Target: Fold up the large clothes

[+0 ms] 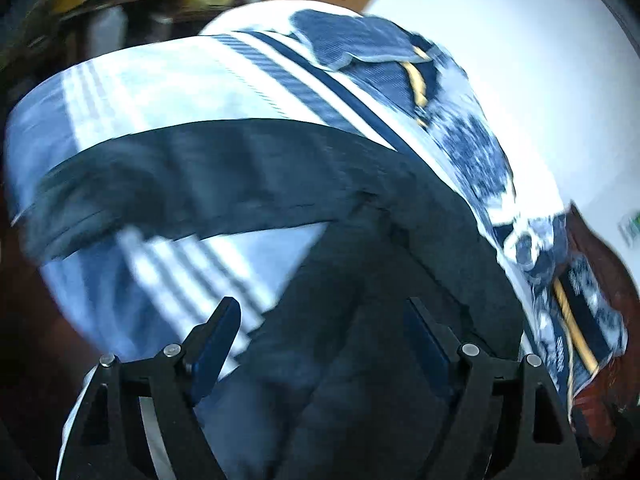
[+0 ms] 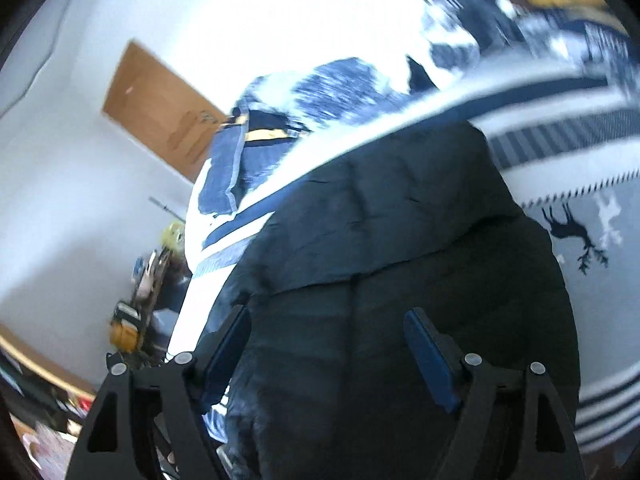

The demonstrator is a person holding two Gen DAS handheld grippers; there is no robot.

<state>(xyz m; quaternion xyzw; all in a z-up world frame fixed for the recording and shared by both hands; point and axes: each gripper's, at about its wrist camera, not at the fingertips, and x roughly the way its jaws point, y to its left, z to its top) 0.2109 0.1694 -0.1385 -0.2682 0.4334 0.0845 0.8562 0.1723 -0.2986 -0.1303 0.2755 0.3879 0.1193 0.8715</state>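
Dark garment [image 2: 380,280] on patterned bedspread [image 1: 160,80]; both grippers [image 1: 324,316] [image 2: 332,328] spread.

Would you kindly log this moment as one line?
left tool: open | right tool: open | dark garment: lying on patterned bedspread, between both tools' fingers, ungripped

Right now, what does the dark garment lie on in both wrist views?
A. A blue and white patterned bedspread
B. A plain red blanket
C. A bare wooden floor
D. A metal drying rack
A: the dark garment is spread over a blue and white patterned bedspread, whose stripes show beside it in the left wrist view and whose deer motif shows in the right wrist view.
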